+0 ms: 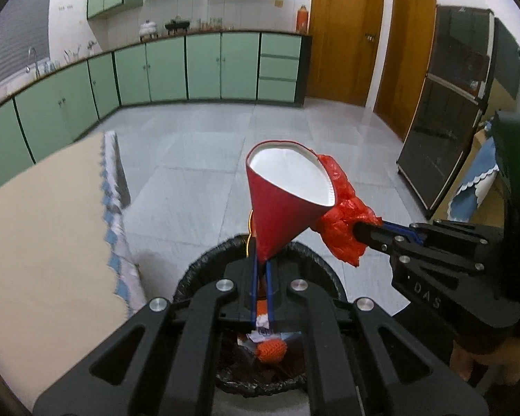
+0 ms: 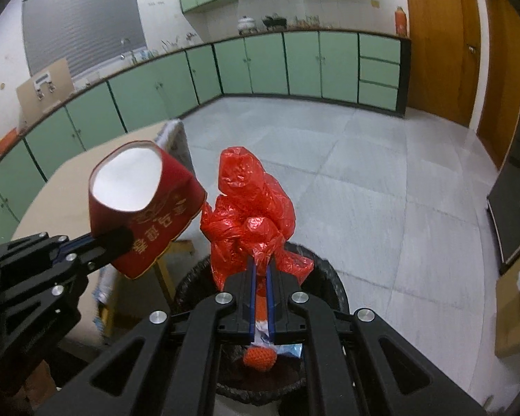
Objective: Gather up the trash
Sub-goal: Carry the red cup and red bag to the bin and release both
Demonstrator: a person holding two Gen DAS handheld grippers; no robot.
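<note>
One red paper cup (image 1: 280, 204), one crumpled red plastic bag (image 2: 249, 215), one black-lined bin (image 2: 329, 277), two grippers; inside the bin, perhaps one orange knitted ball (image 2: 260, 357) among unclear scraps.

Squashed red paper cup (image 1: 280, 204) (white inside) and crumpled red plastic bag (image 2: 251, 215) above black-lined bin (image 1: 197, 270), seemingly part-full.

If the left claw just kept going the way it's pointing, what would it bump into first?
Probably the bin lined with a black bag. The left claw, shut on a squashed red paper cup, tilts down over the bin's mouth, so cup and claw would likely meet its far rim or the trash inside. Depth is hard to judge.
</note>
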